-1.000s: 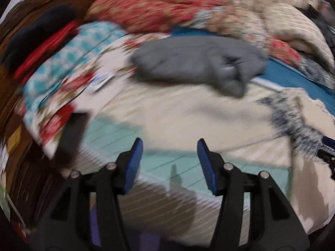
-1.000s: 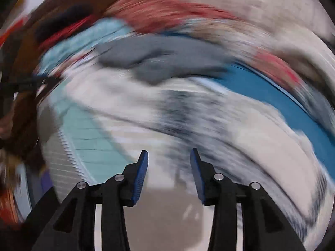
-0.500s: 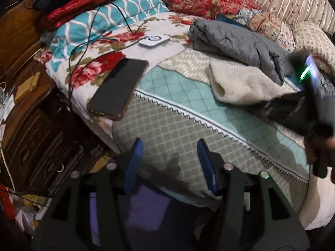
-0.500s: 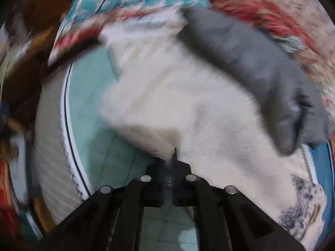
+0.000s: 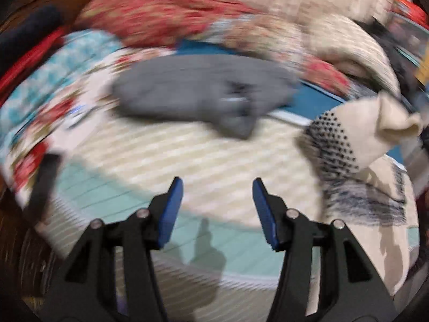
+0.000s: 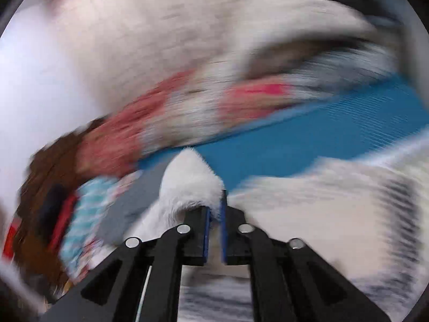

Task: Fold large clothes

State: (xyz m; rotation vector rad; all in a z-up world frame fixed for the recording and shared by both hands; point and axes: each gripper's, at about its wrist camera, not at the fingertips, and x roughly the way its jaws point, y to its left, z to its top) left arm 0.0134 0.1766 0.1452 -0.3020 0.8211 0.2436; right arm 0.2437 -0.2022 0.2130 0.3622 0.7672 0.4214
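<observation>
Close to the right wrist camera, the right gripper (image 6: 214,212) is pinching a corner of the cream fuzzy sweater (image 6: 191,182). Its jaws are squeezed almost together, and a soft tuft of the cloth sticks up between them. The corner looks lifted off the bed, but this view is very blurry.

Down in front of the left wrist camera, the left gripper (image 5: 217,209) is spread about half way. Nothing is between its blue pads (image 5: 171,212). It hangs over the teal and cream bedspread (image 5: 112,193) and casts a shadow there.

A bit farther, on the right side of the left view, the same sweater (image 5: 370,123) rises up in a peak. It has a black dotted pattern, and the rest of it trails down onto the bed. I think the peak is the part the right gripper holds, though that gripper sits at the blurry edge of this view.

Farther back lies a grey garment (image 5: 201,91), bunched in a lump on the bed. Behind it are a red flowery blanket (image 5: 161,18) and a bright blue sheet (image 6: 308,134).

It looks like the fold is only starting: one corner is picked up and the sweater is not yet spread flat. Next, the left gripper likely needs to reach over to another corner or edge of the sweater and close on it, so both can pull the cloth out smooth. It should pick only one layer, and keep clear of the grey garment.
</observation>
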